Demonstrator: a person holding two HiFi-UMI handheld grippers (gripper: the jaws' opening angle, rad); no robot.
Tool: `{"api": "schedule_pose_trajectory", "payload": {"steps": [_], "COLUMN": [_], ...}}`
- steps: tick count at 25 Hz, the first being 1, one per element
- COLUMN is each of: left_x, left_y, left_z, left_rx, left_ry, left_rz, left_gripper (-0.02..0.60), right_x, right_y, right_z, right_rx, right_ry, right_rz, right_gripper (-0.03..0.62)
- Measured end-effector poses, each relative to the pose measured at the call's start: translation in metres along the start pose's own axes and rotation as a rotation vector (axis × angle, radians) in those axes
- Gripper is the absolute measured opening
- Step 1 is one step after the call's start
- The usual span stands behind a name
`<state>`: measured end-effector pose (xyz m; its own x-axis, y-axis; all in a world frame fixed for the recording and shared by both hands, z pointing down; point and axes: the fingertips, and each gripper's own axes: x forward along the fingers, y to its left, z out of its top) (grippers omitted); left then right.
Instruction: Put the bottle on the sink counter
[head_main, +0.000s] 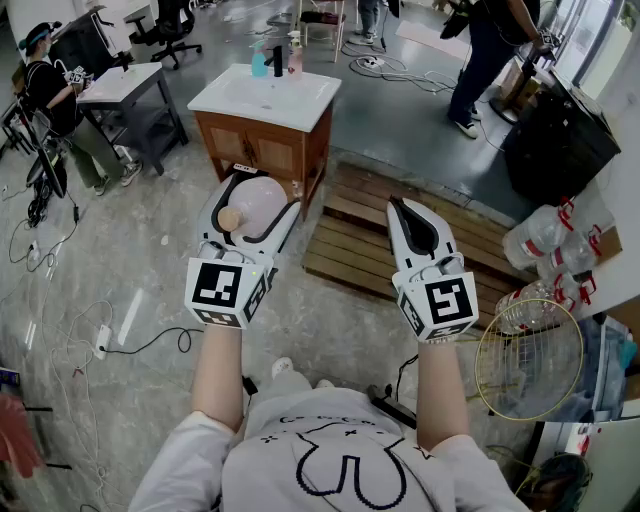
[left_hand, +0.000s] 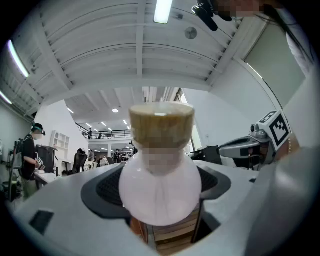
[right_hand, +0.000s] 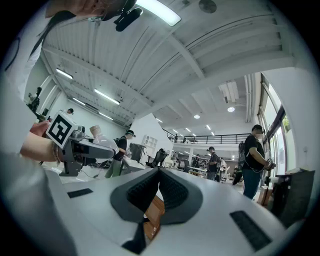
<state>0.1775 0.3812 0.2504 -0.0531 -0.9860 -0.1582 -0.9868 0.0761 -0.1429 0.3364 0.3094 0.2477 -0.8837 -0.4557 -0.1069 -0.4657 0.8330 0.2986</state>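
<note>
A round pale pink bottle (head_main: 256, 206) with a tan cap (head_main: 229, 218) lies between the jaws of my left gripper (head_main: 263, 185), which is shut on it. In the left gripper view the bottle (left_hand: 160, 187) fills the gap between the jaws, cap (left_hand: 161, 125) pointing up. My right gripper (head_main: 398, 205) is held beside it on the right, shut with nothing in it; its pads (right_hand: 170, 187) meet at the tip. The sink counter (head_main: 300, 105), a white top on a wooden cabinet, stands ahead across the floor, beyond the left gripper.
Small bottles (head_main: 277, 62) stand at the back of the counter. A wooden pallet (head_main: 350, 235) lies right of the cabinet. A grey desk (head_main: 120, 85) stands far left with a person (head_main: 50, 95) beside it. Clear plastic bottles (head_main: 548, 250) and a wire hoop (head_main: 528, 360) sit at the right; cables cross the floor.
</note>
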Motion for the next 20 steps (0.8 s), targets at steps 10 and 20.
{"api": "schedule_pose_trajectory", "payload": {"steps": [10,20], "left_x": [-0.025,-0.010], "left_y": [-0.054,-0.047], "left_z": [0.009,0.009], "left_rx": [0.023,0.031], "left_ry": [-0.010,-0.012], "left_rz": [0.007,0.015], "left_gripper": [0.402,0.402], "right_x": [-0.056,-0.047], "right_y": [-0.008,-0.019], "right_z": [-0.001,-0.010], "right_rx": [0.003,0.008], "right_ry": [-0.029,-0.022], "right_rz": [-0.001,-0.004], "right_gripper": [0.028,0.028]}}
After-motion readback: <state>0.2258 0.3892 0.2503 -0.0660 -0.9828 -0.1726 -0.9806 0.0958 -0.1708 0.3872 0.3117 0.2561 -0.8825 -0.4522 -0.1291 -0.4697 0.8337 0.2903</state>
